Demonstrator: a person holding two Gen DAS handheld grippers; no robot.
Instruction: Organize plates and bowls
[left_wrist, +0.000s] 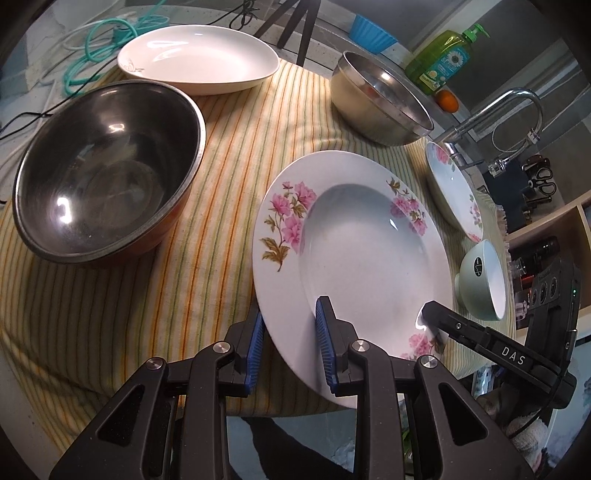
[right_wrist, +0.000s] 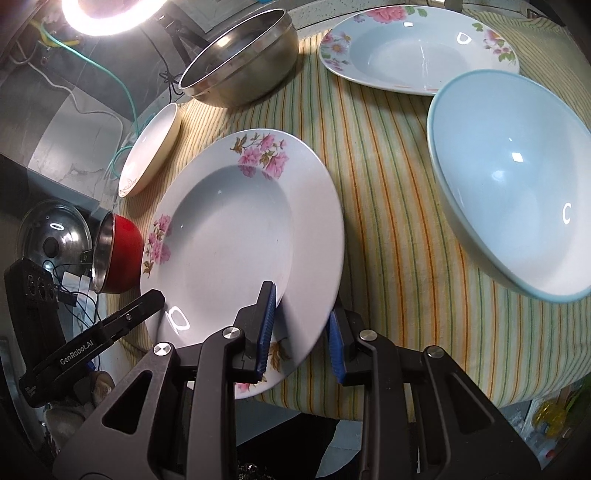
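Note:
A white deep plate with pink flowers (left_wrist: 354, 236) (right_wrist: 236, 221) is held over the striped cloth near its front edge, slightly tilted. My left gripper (left_wrist: 290, 349) is shut on its near left rim, one blue pad under it and one on top. My right gripper (right_wrist: 301, 336) is shut on the near right rim in the same way. Each wrist view shows the other gripper's black finger at the plate's edge. A second flowered plate (left_wrist: 454, 192) (right_wrist: 421, 48) lies further back on the right.
On the cloth (left_wrist: 221, 155) stand a red-sided steel bowl (left_wrist: 103, 166), a plain white plate (left_wrist: 199, 59), a steel bowl (left_wrist: 380, 99) and a pale blue bowl (right_wrist: 509, 184). A faucet (left_wrist: 498, 110) and a green soap bottle (left_wrist: 443, 55) are behind on the right.

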